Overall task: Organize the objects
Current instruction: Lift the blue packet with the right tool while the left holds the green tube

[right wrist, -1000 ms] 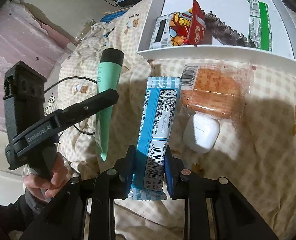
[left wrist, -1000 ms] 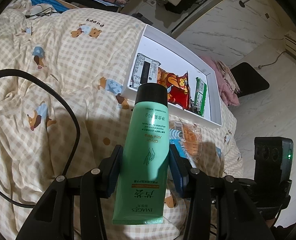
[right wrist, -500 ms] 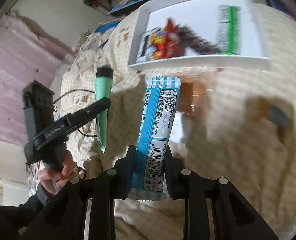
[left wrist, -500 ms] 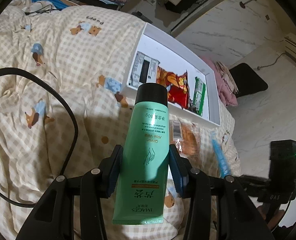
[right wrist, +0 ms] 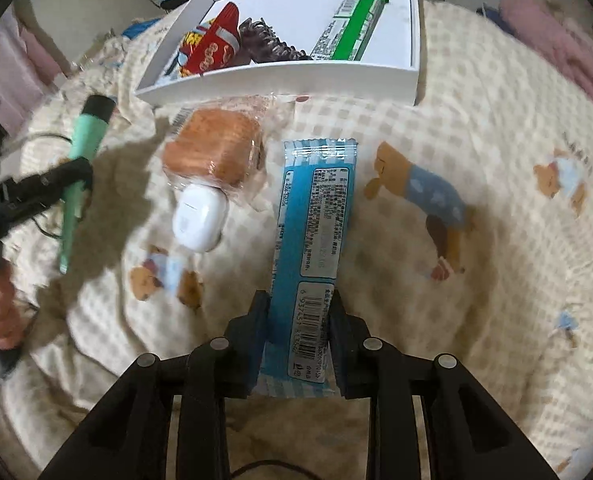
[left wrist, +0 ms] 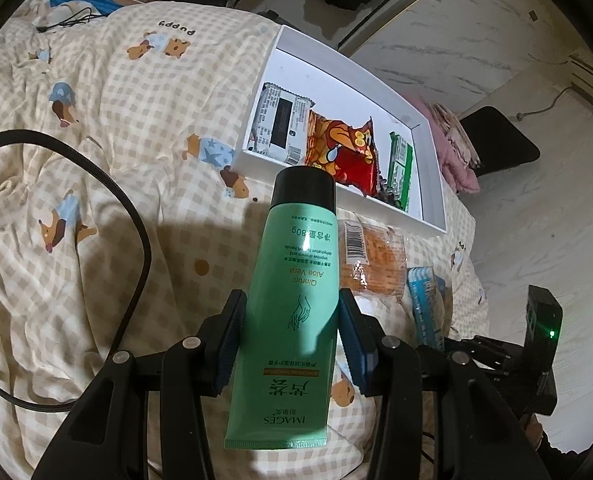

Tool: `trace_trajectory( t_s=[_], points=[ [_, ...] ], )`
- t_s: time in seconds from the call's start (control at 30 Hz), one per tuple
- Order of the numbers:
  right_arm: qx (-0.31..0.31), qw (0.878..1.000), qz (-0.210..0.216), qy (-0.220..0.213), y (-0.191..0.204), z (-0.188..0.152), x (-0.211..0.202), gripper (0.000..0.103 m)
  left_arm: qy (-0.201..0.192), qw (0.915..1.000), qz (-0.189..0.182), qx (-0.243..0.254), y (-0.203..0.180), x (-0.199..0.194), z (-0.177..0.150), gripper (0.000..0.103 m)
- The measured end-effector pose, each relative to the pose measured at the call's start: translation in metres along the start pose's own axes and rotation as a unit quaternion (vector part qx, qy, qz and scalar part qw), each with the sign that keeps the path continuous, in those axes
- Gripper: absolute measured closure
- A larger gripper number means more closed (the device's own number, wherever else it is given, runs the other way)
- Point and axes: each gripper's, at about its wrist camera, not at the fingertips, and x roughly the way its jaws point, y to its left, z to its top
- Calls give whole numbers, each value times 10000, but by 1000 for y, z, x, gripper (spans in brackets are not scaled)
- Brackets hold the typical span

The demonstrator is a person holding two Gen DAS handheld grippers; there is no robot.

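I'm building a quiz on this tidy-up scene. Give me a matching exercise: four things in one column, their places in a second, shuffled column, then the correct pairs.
Things:
1. green tube
2. blue wrapped bar
3. white earbud case
4. red snack bag

Places:
A. inside the white box
B. clamped in the right gripper
C. lying on the checked bedspread, beside the orange biscuit pack
D. clamped in the left gripper

Pairs: 1-D, 2-B, 3-C, 4-A
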Motion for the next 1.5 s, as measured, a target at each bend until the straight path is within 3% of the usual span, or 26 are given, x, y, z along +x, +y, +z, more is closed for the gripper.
trace_trajectory(
  t_s=[0.03, 0.07, 0.1, 0.13, 0.17, 0.33, 0.53, 0.73, 0.77, 0.8, 0.97, 1.03, 1.13, 1.27, 1.5],
  points=[
    [-34, 9998, -191, -33, 2, 0, -2, 71, 11, 10000, 3, 3, 0, 1, 0, 54],
    [-30, 9992, -395, -83, 3, -1, -3, 60, 21, 10000, 1, 7, 0, 1, 0, 54],
    [-27, 9984, -542, -155, -1, -4, -6, 49, 24, 10000, 5, 14, 0, 1, 0, 54],
    [-58, 9969, -727, -287, 1, -5, -10, 29, 22, 10000, 6, 21, 0, 1, 0, 54],
    [-100, 9958, -828, -384, 2, -6, -13, 27, 22, 10000, 4, 25, 0, 1, 0, 54],
    [-576, 9864, -1386, -671, 25, -11, -23, 27, 62, 10000, 14, 30, -1, 3, 0, 54],
    [-564, 9830, -1662, -541, 25, -17, -9, 27, 115, 9999, 62, 56, -1, 5, -1, 54],
    [-351, 9871, -1542, -235, 11, -23, 6, 52, 73, 9999, 56, 94, -3, 5, -2, 54],
    [-247, 9887, -1465, -199, 7, -24, 8, 71, 69, 9999, 60, 94, -2, 5, -1, 54],
    [-58, 9904, -1363, -204, 1, -24, 5, 73, 63, 9999, 59, 93, -2, 5, -2, 54],
    [338, 9966, -571, -489, -19, -20, -31, 73, 58, 9999, 42, 78, -2, 4, -1, 54],
    [588, 9969, 127, -504, -27, -14, -44, 73, 47, 9999, 27, 101, -3, 4, -1, 54],
    [770, 9920, 824, -561, -32, -12, -51, 73, 12, 9998, 63, 184, -6, 4, -2, 54],
    [894, 9851, 1325, -631, -31, -17, -49, 73, -28, 9993, 106, 357, -12, 3, -3, 54],
    [1189, 9755, 1787, -481, -34, -20, -39, 73, 0, 9994, 93, 345, -12, 4, -3, 54]
  ],
)
